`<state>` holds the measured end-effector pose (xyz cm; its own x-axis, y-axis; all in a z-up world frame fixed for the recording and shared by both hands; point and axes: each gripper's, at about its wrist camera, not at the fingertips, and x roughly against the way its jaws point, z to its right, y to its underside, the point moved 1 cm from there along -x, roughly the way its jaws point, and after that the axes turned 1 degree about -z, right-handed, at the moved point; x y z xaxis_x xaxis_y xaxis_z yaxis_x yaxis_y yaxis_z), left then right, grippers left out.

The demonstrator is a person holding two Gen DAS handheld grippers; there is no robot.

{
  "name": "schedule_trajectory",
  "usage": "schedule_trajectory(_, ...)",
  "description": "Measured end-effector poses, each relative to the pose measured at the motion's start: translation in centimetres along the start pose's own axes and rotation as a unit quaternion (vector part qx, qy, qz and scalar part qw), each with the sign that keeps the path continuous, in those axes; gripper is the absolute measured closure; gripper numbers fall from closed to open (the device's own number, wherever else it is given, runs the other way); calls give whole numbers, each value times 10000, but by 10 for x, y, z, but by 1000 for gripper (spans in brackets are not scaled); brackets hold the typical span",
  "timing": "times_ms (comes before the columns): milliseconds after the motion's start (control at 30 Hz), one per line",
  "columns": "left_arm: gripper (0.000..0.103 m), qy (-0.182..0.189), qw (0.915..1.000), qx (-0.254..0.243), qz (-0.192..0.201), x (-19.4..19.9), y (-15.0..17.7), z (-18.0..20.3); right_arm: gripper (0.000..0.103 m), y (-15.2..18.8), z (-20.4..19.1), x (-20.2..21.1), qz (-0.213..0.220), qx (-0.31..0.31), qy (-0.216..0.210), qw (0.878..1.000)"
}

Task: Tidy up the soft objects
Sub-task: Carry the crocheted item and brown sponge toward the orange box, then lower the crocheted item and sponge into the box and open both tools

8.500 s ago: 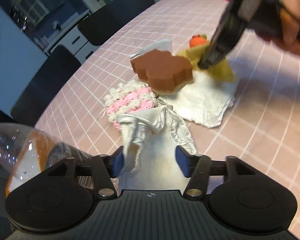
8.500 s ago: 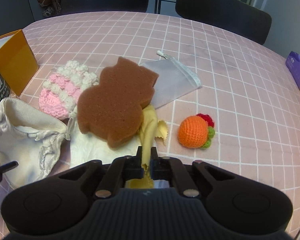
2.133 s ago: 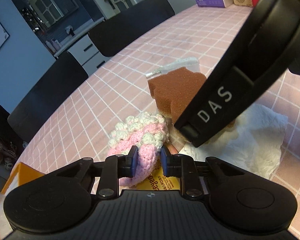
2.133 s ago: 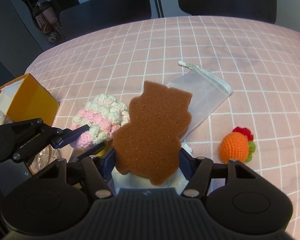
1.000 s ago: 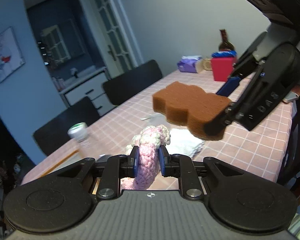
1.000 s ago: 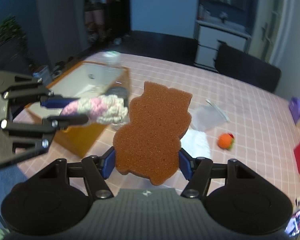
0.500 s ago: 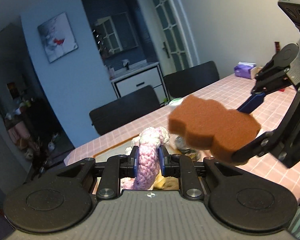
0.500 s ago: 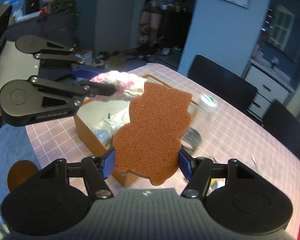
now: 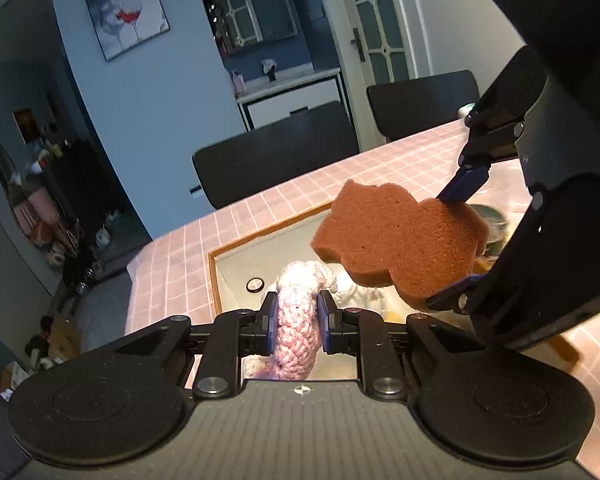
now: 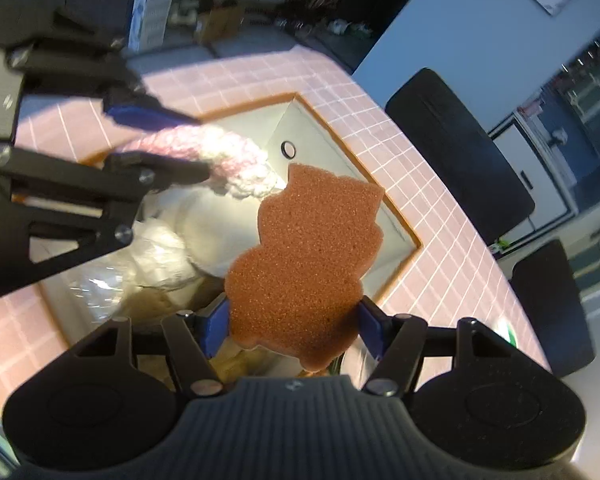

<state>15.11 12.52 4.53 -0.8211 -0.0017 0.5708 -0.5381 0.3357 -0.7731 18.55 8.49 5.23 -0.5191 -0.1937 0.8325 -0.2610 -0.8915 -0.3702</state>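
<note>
A: What in the orange box (image 10: 396,216) can't be made out?

B: The brown sponge (image 10: 304,264) covers the part at five o'clock. The white fabric (image 10: 160,248) beneath it is glare-washed, and a crinkled clear item at eight o'clock is a blur.

A: And from the left wrist?

B: The right gripper (image 9: 456,240) hides the box's far end at three o'clock. The pink crochet piece (image 9: 296,320) drops out of sight behind the left gripper (image 9: 298,318).

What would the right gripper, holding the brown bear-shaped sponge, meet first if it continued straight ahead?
Probably the white soft items already lying in the orange-rimmed box, below the sponge held by the right gripper; depth is unclear.
</note>
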Motion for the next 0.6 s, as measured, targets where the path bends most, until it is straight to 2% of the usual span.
schedule_trajectory(167,81,122,9997,92,-190,-28,10,-15,37,-12,-1,-35,-428,304,161,9985)
schedule_trajectory(300,81,214,9993,-39,-299,-42,15,-15,37,-18,1,-59,-664,346,190,9970)
schedule_trajectory(433,80,301,9986,18,-440,-50,15,-13,35,-18,1,-71,-743,396,147,9963)
schedule_trajectory(600,70,333,9975,73,-624,-53,17,-16,32,-18,-1,-74,-744,457,135,9961)
